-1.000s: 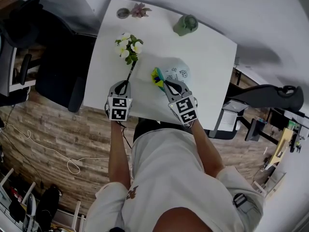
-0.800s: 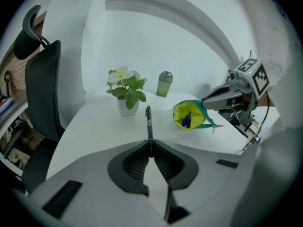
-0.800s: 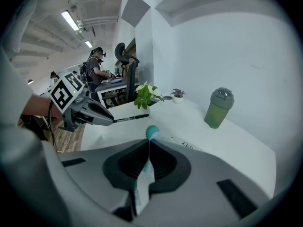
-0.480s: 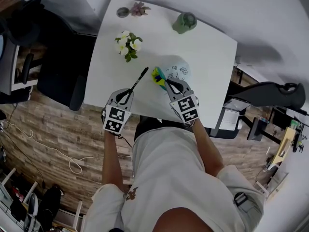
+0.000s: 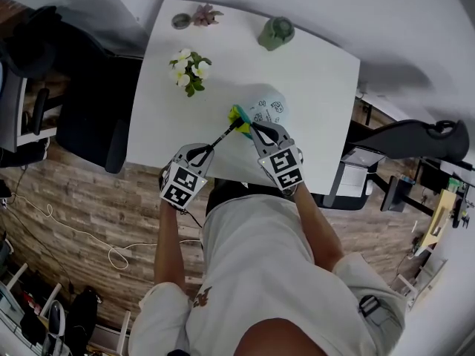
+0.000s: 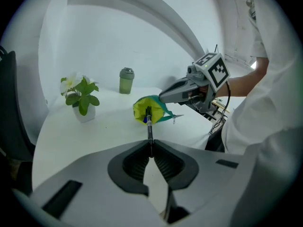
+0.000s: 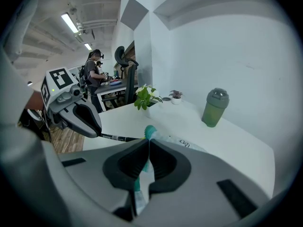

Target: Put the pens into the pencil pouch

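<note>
My left gripper (image 5: 199, 152) is shut on the rear end of a black pen (image 5: 221, 136). The pen slants up and to the right, and its tip reaches the yellow-green mouth of the pencil pouch (image 5: 260, 111) on the white table (image 5: 319, 87). In the left gripper view the pen (image 6: 149, 126) runs straight out of the shut jaws into the open pouch (image 6: 152, 109). My right gripper (image 5: 254, 128) is shut on the pouch's teal rim and holds the mouth up; in the right gripper view the teal edge (image 7: 149, 132) sticks out between its pads.
A potted plant with white flowers (image 5: 187, 69) stands at the table's left. At the back stand a green bottle (image 5: 276, 32) and a small succulent pot (image 5: 202, 13). A black office chair (image 5: 82, 117) is beside the table's left edge. A person (image 7: 94, 72) stands far behind.
My left gripper has carried the pen away from the plant, up and to the right, and swung its tip round to the pouch mouth. The right gripper and pouch have stayed put.
</note>
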Action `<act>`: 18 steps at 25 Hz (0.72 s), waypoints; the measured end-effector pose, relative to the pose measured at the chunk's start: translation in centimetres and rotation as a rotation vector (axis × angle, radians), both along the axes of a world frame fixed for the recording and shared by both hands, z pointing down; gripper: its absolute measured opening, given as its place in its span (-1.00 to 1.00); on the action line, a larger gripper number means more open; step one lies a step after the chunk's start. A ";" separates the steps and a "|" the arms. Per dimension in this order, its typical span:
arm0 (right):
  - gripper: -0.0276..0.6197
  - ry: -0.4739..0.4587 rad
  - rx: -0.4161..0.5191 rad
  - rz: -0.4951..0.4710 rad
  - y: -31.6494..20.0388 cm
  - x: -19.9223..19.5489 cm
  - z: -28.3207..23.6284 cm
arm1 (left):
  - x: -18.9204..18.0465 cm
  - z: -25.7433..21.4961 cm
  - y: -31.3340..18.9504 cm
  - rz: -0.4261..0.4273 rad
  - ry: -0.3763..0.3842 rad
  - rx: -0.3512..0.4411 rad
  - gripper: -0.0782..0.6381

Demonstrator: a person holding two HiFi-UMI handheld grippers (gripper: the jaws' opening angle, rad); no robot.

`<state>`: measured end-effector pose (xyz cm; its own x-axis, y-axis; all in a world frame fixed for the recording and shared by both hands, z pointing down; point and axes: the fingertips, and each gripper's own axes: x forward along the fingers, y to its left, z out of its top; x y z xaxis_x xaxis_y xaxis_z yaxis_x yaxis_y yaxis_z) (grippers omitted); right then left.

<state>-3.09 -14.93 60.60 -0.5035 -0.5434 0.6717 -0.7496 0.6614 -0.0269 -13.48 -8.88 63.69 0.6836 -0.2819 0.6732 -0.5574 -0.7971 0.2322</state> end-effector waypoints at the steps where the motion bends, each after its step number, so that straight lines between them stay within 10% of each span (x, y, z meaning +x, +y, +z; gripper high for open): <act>1: -0.88 0.000 0.001 -0.003 0.1 0.0 -0.1 | 0.5 0.1 -0.1 0.009 0.004 -0.002 -0.70; 18: -0.88 -0.005 0.002 -0.023 1.4 0.4 -0.1 | 7.5 2.0 -3.9 0.070 0.057 -0.029 -0.70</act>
<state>-2.72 -13.56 60.45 -0.5192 -0.5326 0.6684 -0.7337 0.6788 -0.0290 -6.01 -12.76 65.74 0.7382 -0.2129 0.6401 -0.4859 -0.8260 0.2857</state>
